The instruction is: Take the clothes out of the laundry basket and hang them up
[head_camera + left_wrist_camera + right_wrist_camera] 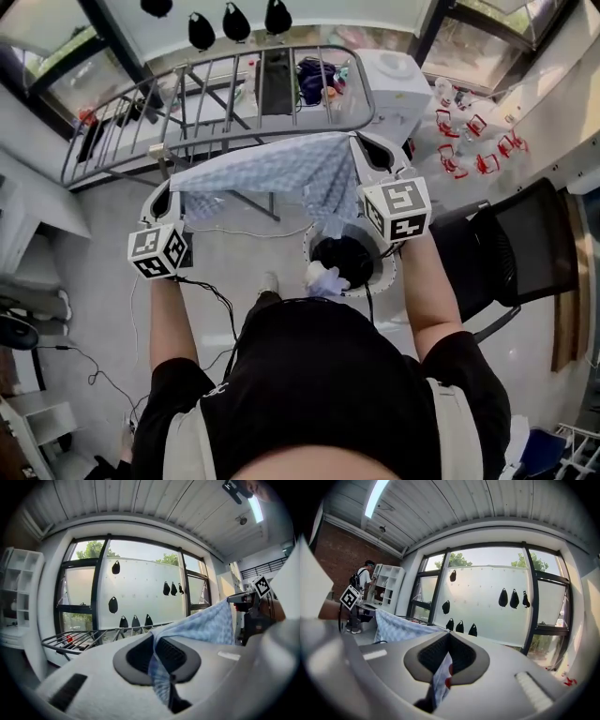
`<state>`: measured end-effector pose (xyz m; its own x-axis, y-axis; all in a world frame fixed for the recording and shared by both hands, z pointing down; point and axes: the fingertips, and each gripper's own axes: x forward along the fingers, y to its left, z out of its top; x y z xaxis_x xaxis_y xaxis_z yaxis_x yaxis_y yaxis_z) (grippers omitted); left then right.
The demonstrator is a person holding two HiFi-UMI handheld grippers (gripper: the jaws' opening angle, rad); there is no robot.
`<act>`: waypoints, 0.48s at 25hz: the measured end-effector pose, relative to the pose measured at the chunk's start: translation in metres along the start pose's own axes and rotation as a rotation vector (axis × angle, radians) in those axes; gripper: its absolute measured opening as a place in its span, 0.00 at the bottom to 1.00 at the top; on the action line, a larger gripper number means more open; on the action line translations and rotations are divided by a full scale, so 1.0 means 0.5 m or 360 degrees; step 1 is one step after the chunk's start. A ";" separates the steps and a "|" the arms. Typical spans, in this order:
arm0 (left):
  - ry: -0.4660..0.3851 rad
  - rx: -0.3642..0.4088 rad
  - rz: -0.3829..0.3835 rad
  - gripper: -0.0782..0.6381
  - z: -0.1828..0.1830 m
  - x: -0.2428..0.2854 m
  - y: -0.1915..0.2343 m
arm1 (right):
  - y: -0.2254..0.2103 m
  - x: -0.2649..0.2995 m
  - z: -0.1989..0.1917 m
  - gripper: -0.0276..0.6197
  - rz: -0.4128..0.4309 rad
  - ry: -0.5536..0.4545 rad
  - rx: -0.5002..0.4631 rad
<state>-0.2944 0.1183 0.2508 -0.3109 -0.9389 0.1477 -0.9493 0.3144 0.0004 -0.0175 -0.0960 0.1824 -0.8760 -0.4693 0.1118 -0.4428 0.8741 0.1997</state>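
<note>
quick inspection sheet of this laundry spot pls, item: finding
surface: pale floor; no table in use
job's things: blue checked cloth stretched between both claws in front of the drying rack; laundry basket below, with dark clothes and a pale garment in it
clutter: red clips scattered on the floor by a white appliance; black chair
claws: left claw shut on one corner of the cloth; right claw shut on the other end
cables: black cable trailing over the floor on the left claw's side
surroundings: windows with dark hanging items; another person at white shelves
</note>
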 end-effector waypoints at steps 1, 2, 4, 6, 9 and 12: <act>-0.0002 -0.0006 0.0037 0.13 0.000 -0.016 0.014 | 0.014 0.013 0.008 0.07 0.0032 -0.0011 -0.0003; -0.0003 -0.0011 0.0071 0.13 -0.001 -0.032 0.030 | 0.028 0.026 0.015 0.07 0.0062 -0.0023 -0.0004; -0.0001 -0.0018 0.0128 0.13 -0.003 -0.059 0.062 | 0.058 0.051 0.031 0.07 0.0109 -0.0045 -0.0011; 0.0000 -0.0023 0.0178 0.13 -0.004 -0.082 0.096 | 0.089 0.078 0.045 0.07 0.0149 -0.0061 -0.0024; -0.0007 -0.0026 0.0247 0.13 0.003 -0.107 0.144 | 0.128 0.123 0.065 0.07 0.0205 -0.0079 -0.0043; -0.0019 -0.0025 0.0291 0.13 0.012 -0.118 0.184 | 0.155 0.164 0.082 0.07 0.0233 -0.0094 -0.0055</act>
<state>-0.3635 0.2019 0.2360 -0.4788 -0.8675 0.1348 -0.8761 0.4819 -0.0102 -0.1315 -0.0614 0.1670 -0.9408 -0.3282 0.0848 -0.3038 0.9273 0.2187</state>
